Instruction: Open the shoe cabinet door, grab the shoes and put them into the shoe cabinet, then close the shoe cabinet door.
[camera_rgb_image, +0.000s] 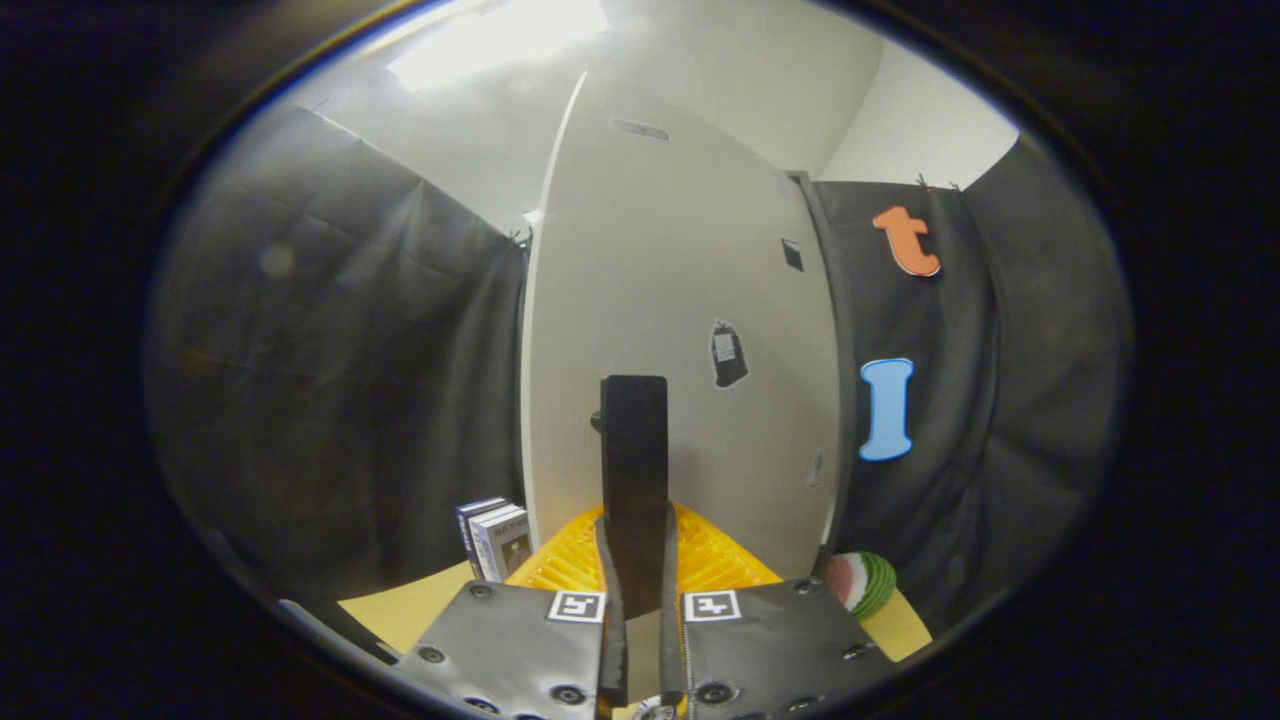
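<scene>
Nearest the lens, your 2 fingers (612, 640) stand almost together, pressed from both sides on a tall black bar (634, 470) that rises straight up between them. That bar reads as the shoe cabinet's door handle, though its mounting is hidden behind it.

Just beyond the bar stands the pale shoe cabinet door (680, 330), a tall panel with its long axis vertical; whether it is flush with the cabinet or already swung out you cannot tell from here. The panel's left edge shows as a bright line against the black cloth wall. At its foot an orange ribbed tray (715, 560) lies on the tan worktop (420, 605), directly ahead of the fingers.

The relation that counts: the handle runs vertically and the grip (636, 640) sits low on it, dead centre, with the door face square in front of you. Any swing will likely have to follow an arc about one vertical edge of the panel, so a straight pull could twist the bar out of the pads.

Left of the tray, 2 small boxes (497, 540) stand upright near the panel's edge. To the right, a green-and-red striped object (862, 582) lies by the cloth.
</scene>
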